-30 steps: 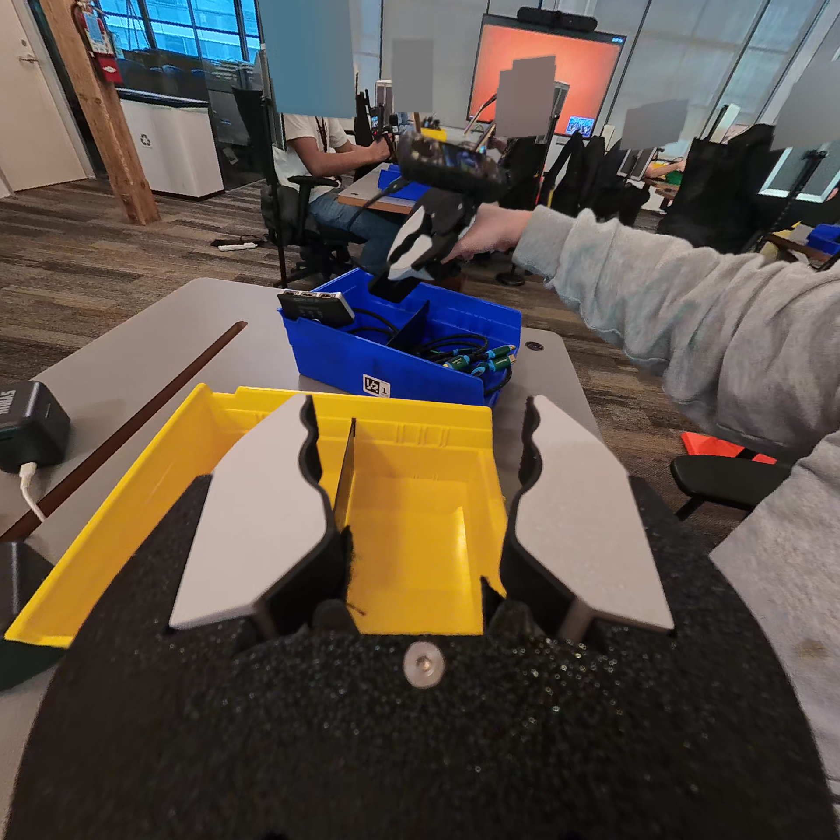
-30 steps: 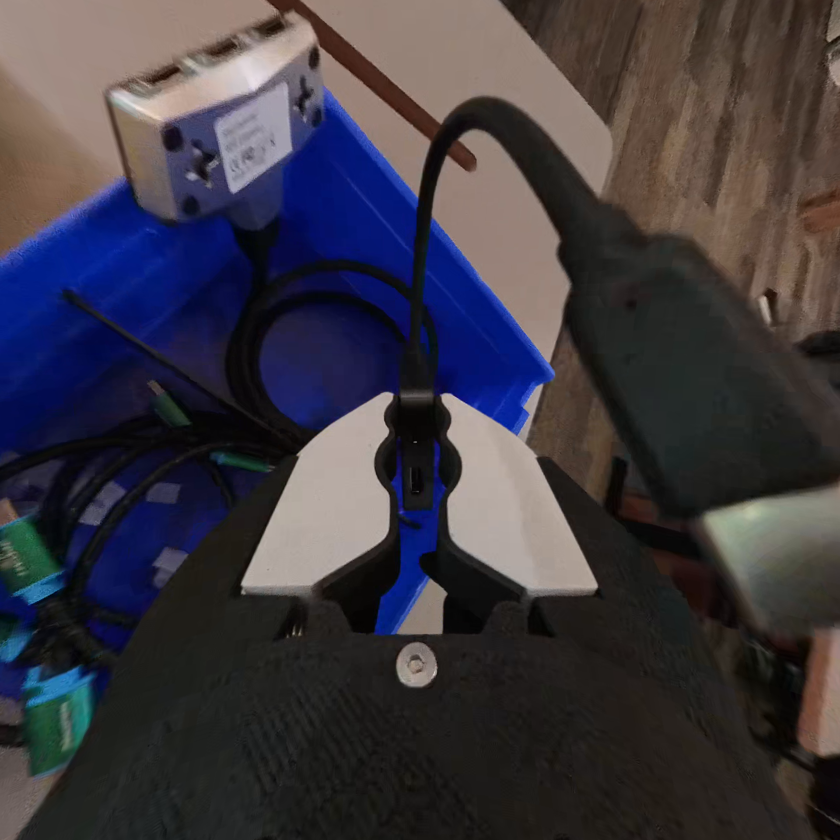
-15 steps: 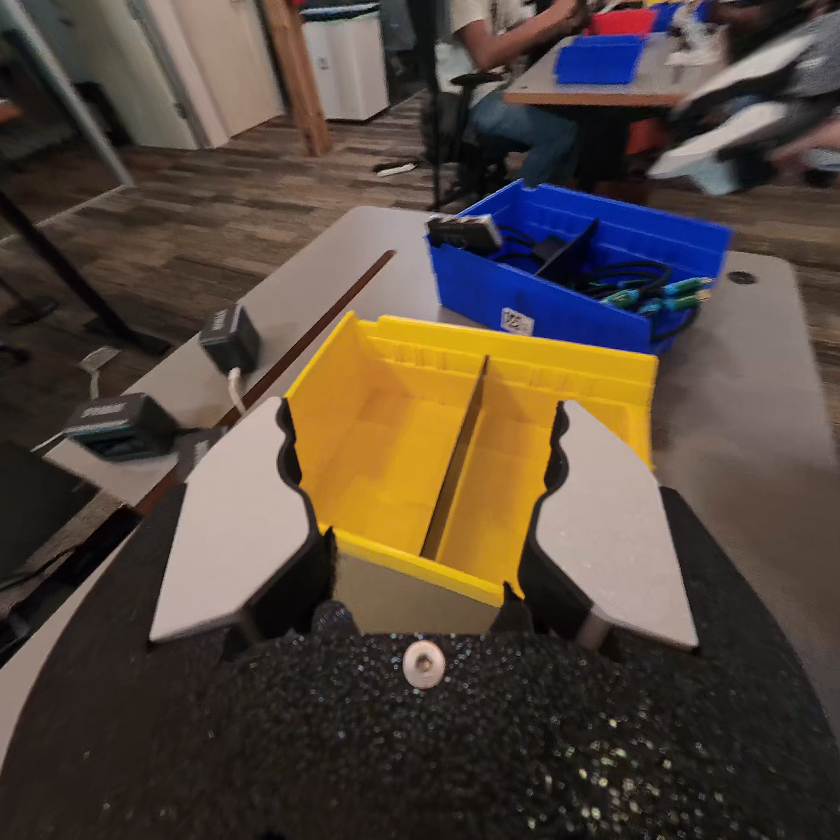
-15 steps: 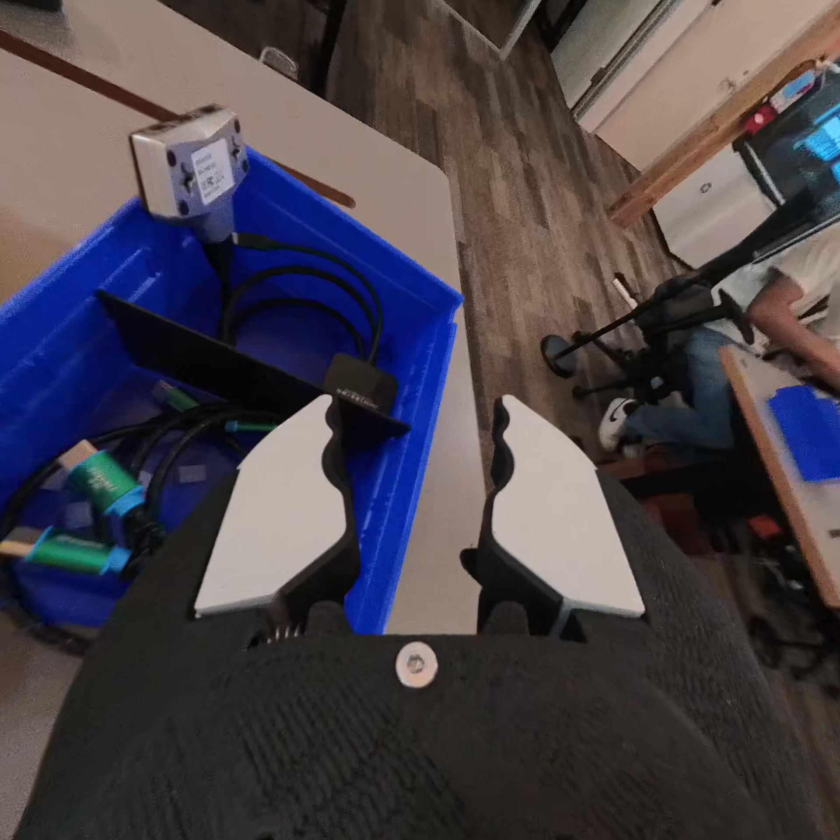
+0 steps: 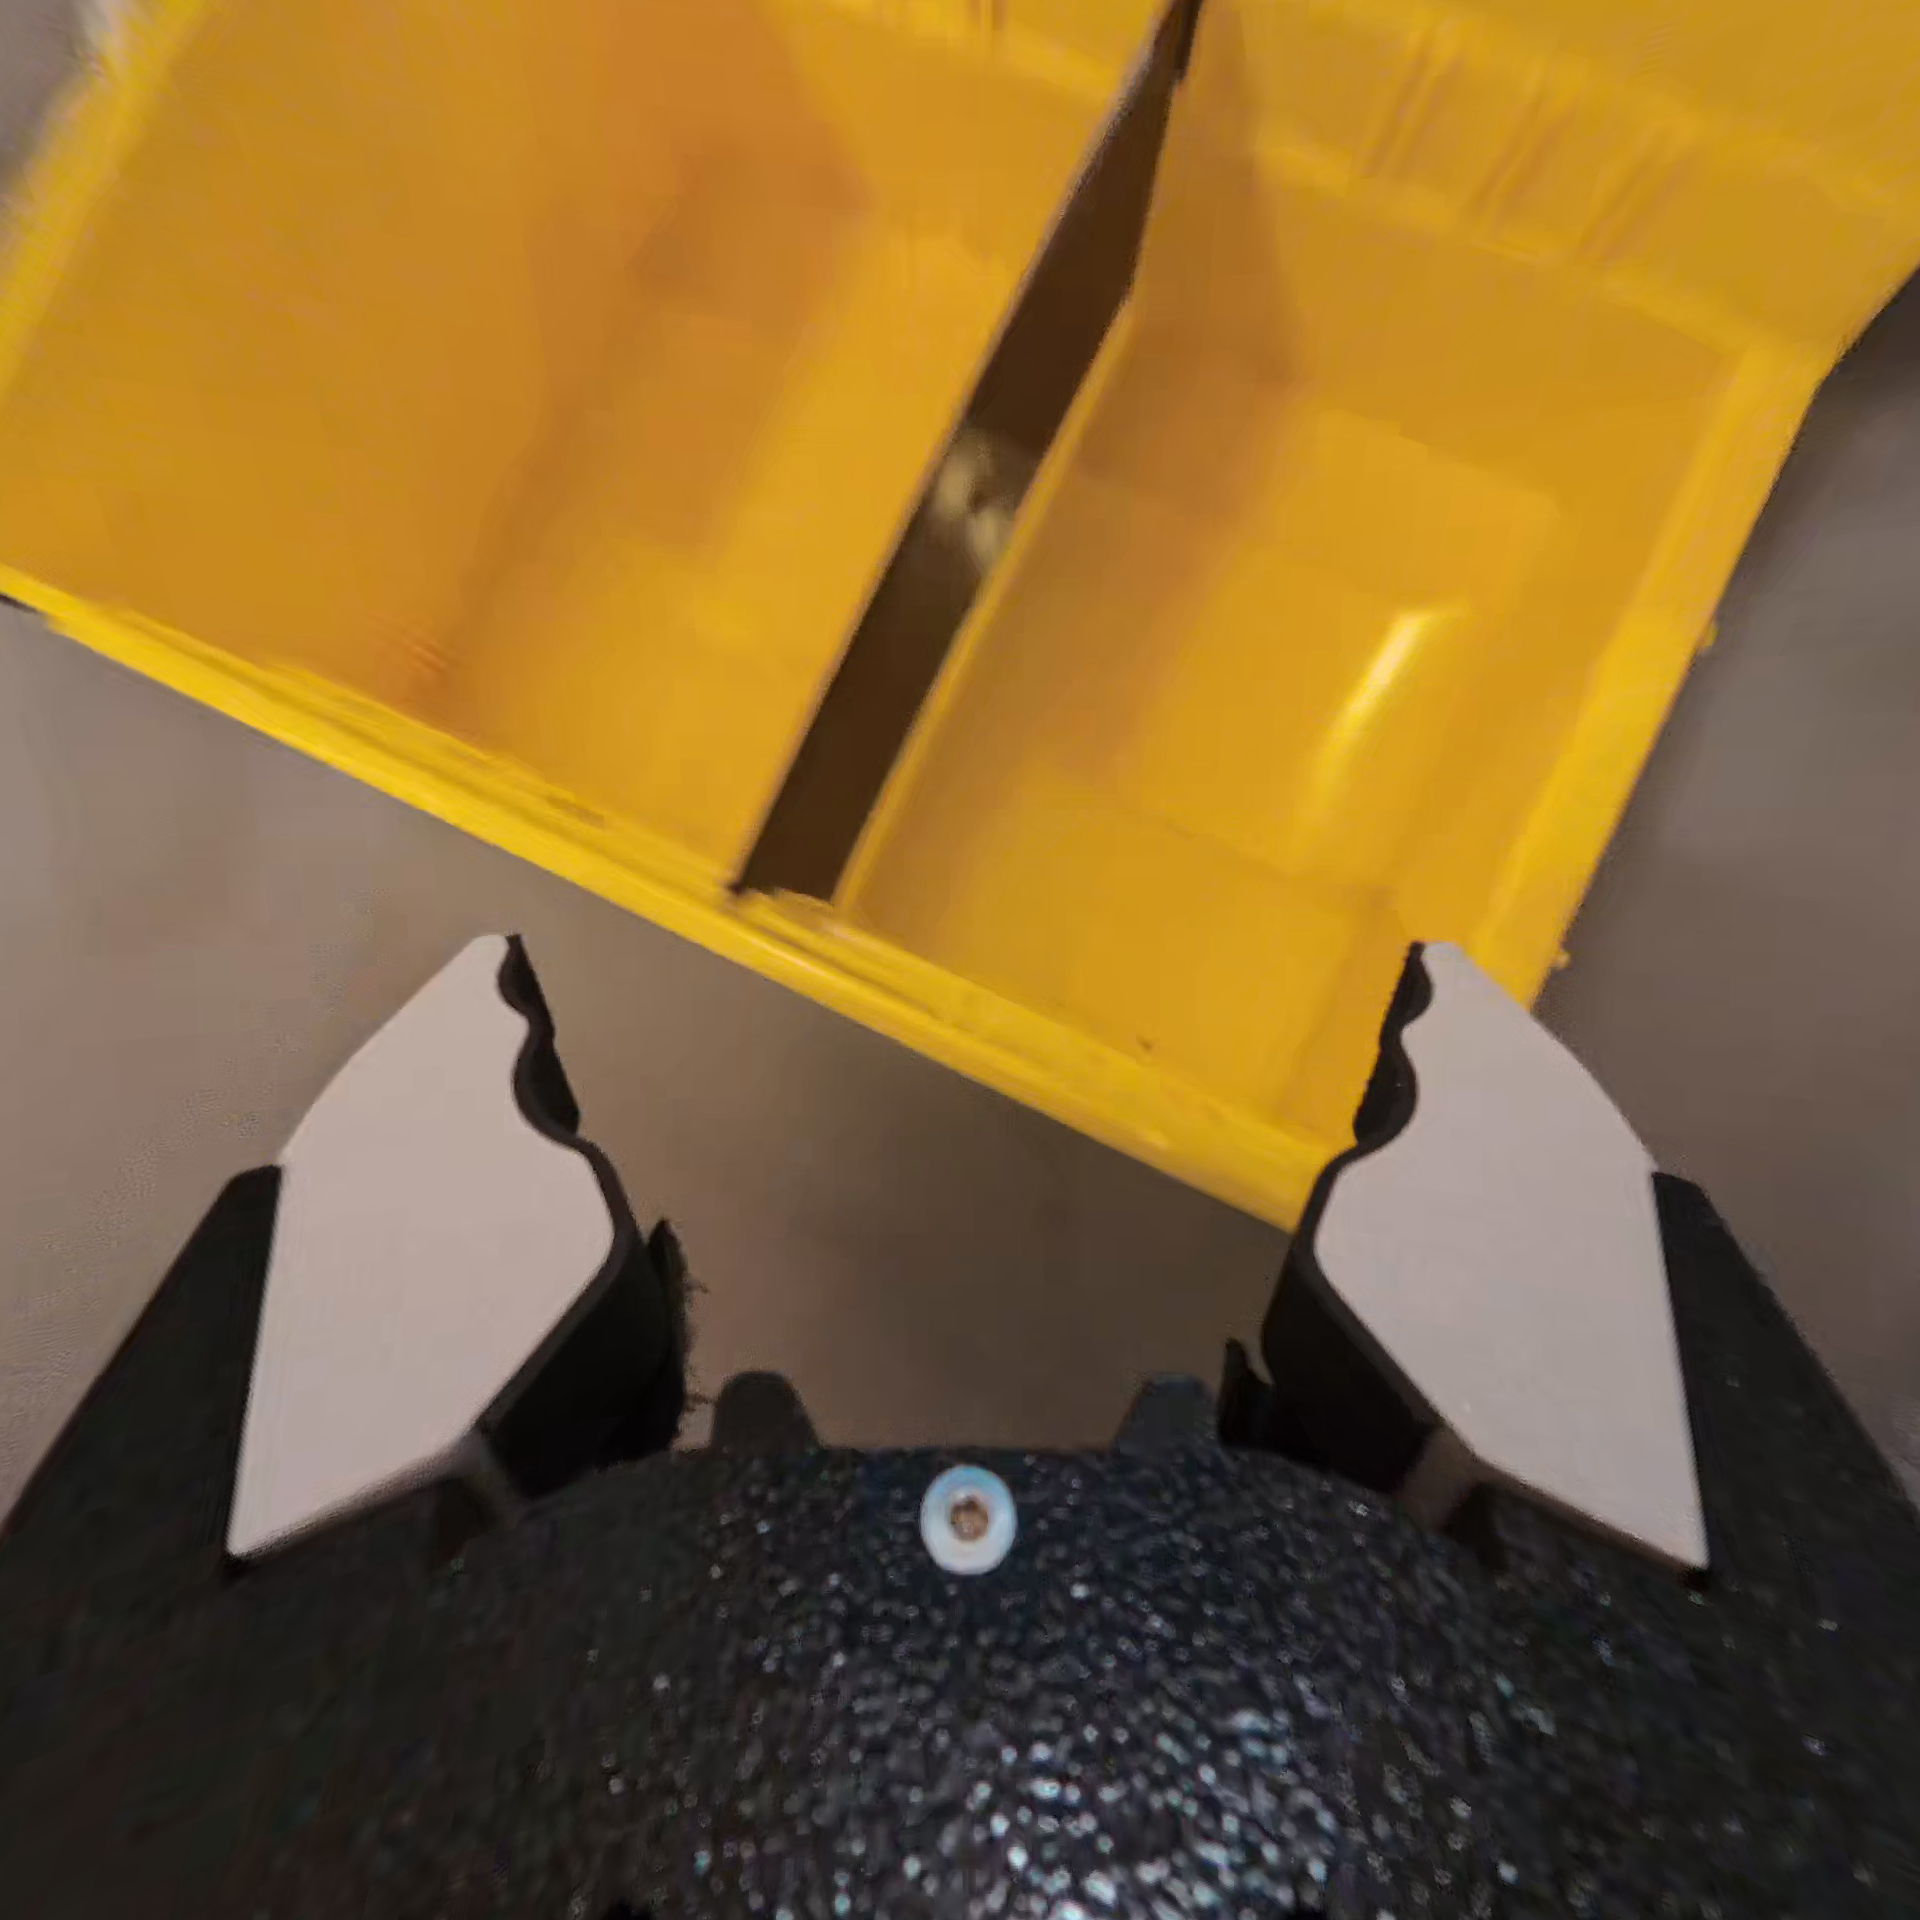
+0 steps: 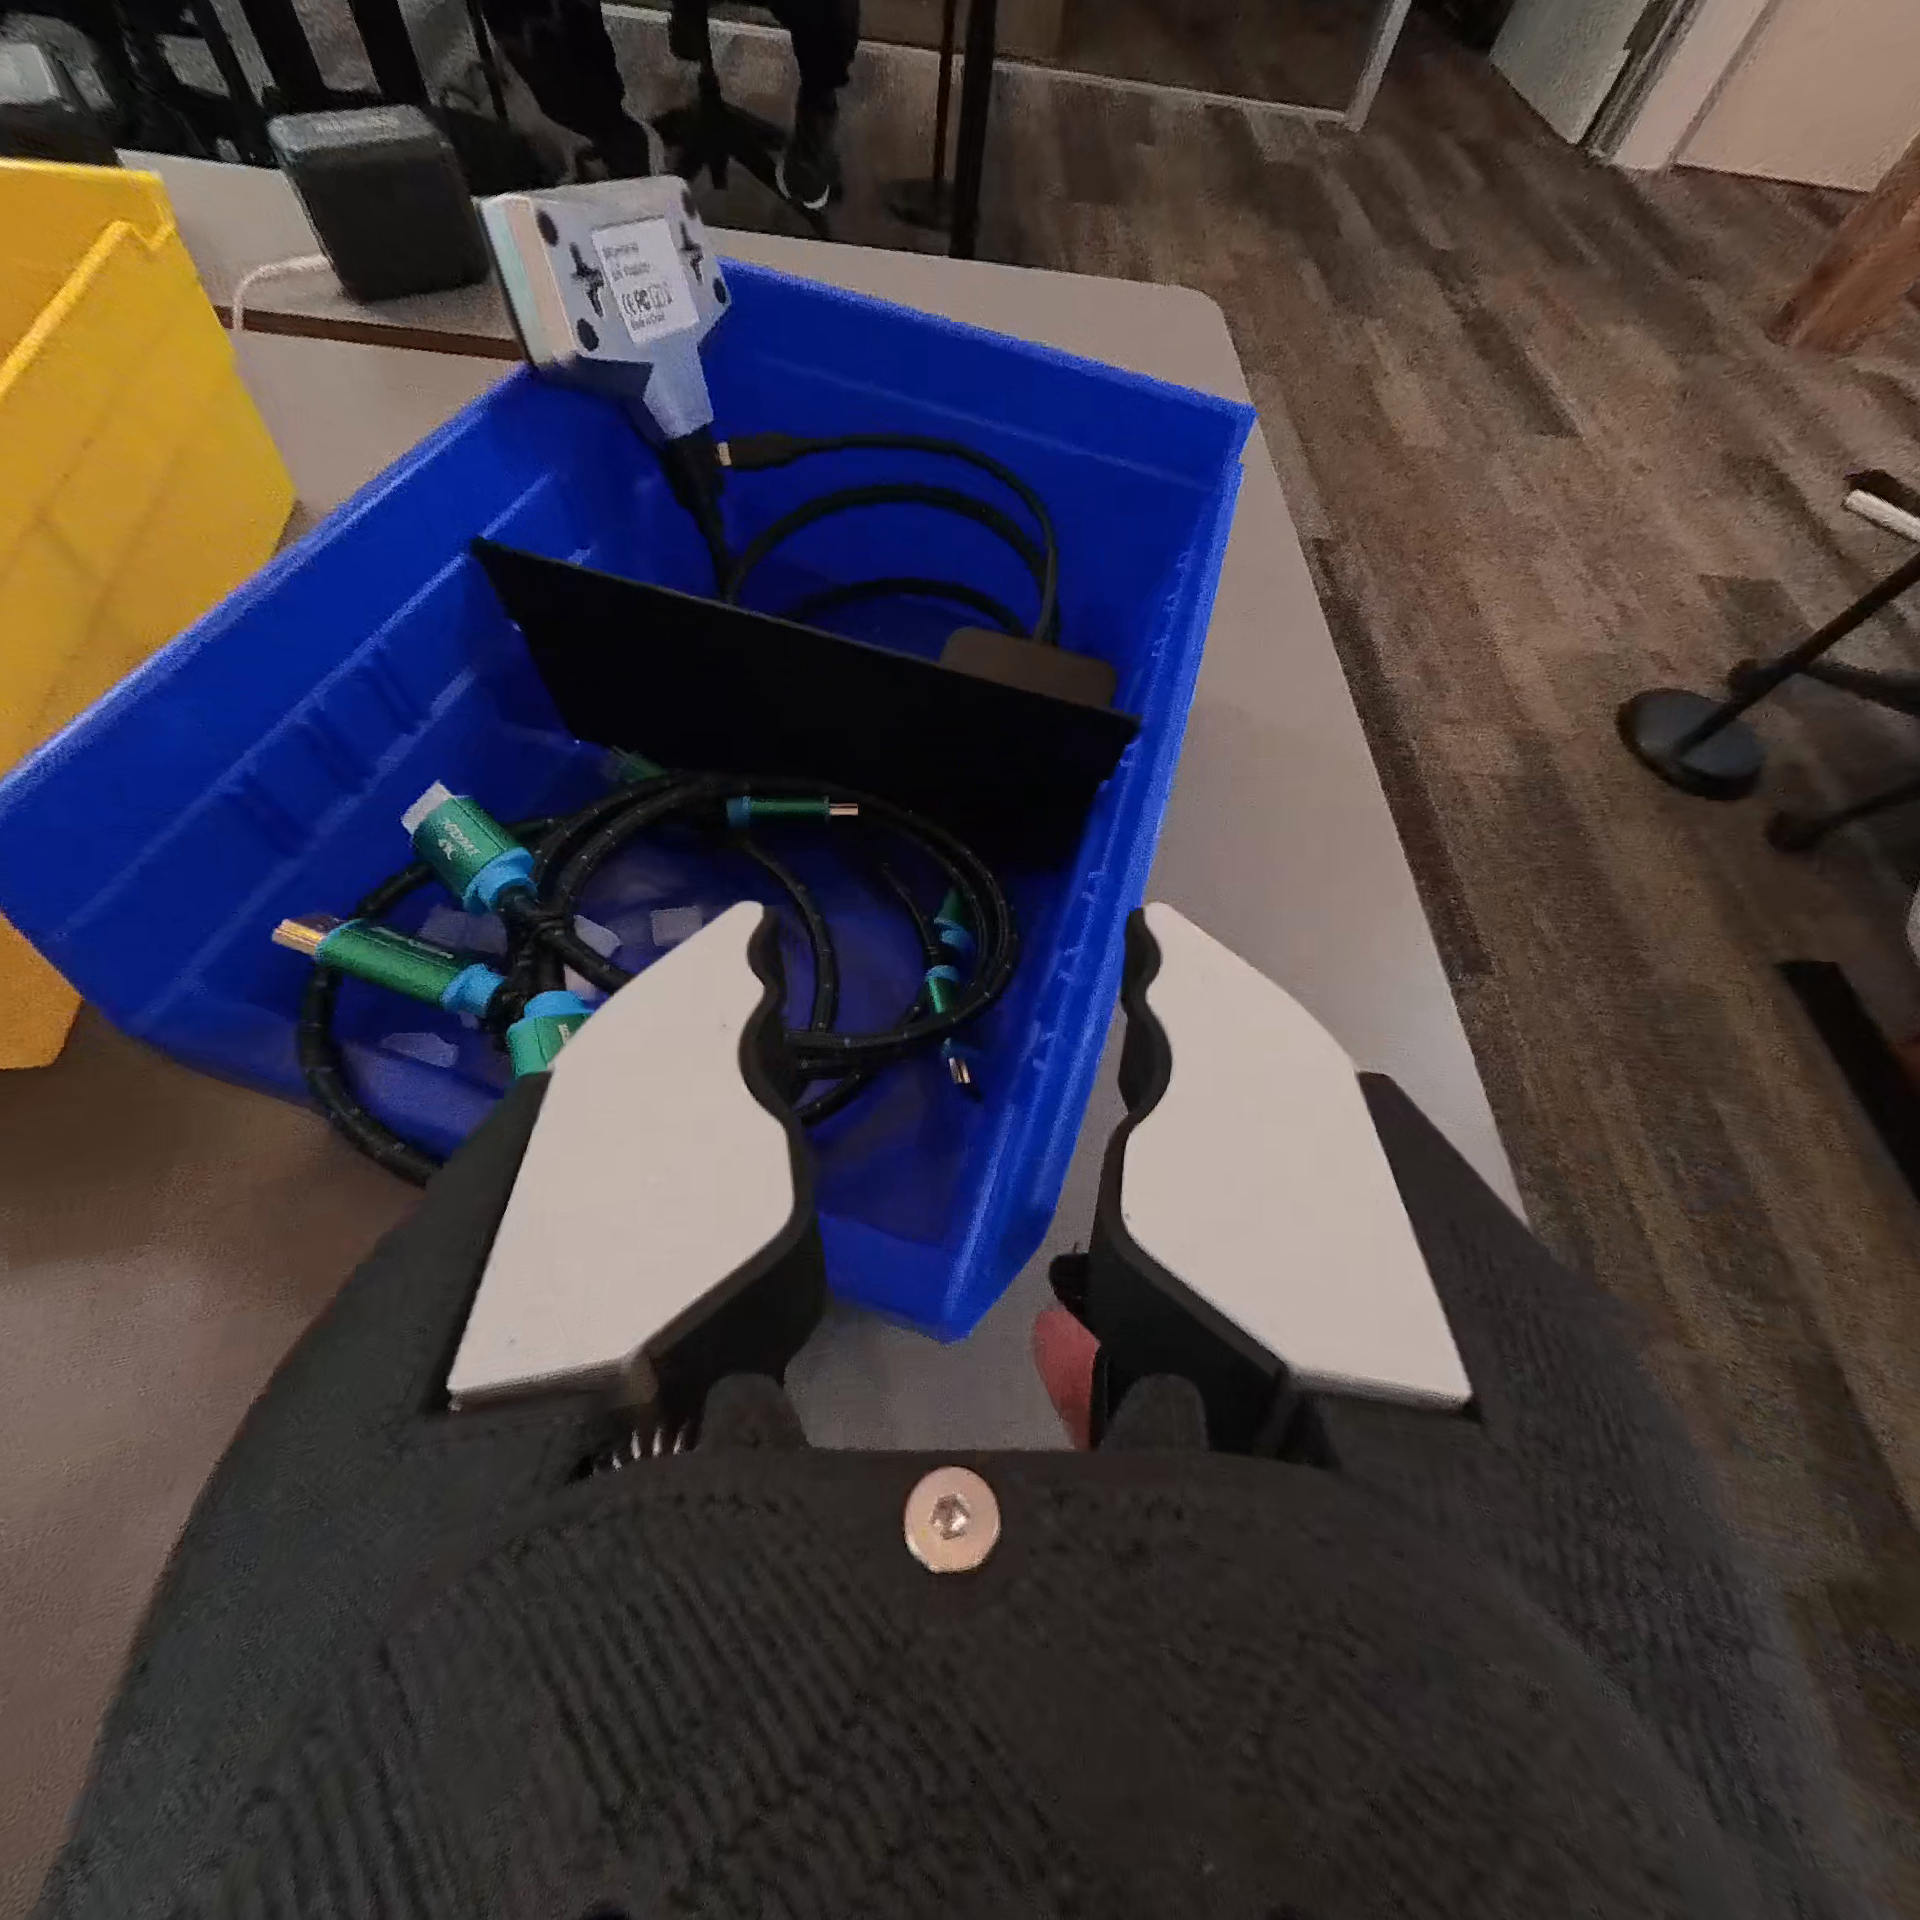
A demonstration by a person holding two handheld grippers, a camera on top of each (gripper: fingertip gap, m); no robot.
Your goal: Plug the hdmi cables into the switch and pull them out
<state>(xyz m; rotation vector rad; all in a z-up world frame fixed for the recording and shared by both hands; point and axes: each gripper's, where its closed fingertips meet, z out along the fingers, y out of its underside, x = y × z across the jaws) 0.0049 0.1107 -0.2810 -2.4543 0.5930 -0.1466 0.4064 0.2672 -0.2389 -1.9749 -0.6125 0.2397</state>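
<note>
the left hand-held gripper [image 5: 961, 1039] hangs spread wide and holds nothing, pointing down at the grey desk [image 5: 312, 935] just short of a yellow bin [image 5: 1039, 997]; its right fingertip overlaps the bin's near corner in the view, though whether it touches the wall cannot be told. the bin has two compartments split by a dark divider [image 5: 935, 582], and this view is blurred. the right hand-held gripper [image 6: 945, 935] is also spread with nothing between its pads, poised over the near right corner of a blue bin [image 6: 1164, 831]. under it, in the near compartment, lie coiled black cables with green plugs [image 6: 665, 914]. a black divider [image 6: 810, 696] crosses the bin, and beyond it lie another black cable [image 6: 935, 488] and a small dark box [image 6: 1029, 665]. a grey adapter [image 6: 613, 281] leans on the far rim. the yellow bin [image 6: 104, 468] stands just left of the blue one, and a black block [image 6: 379, 197] with a white cord sits farther back on the desk [image 6: 1288, 727].
</note>
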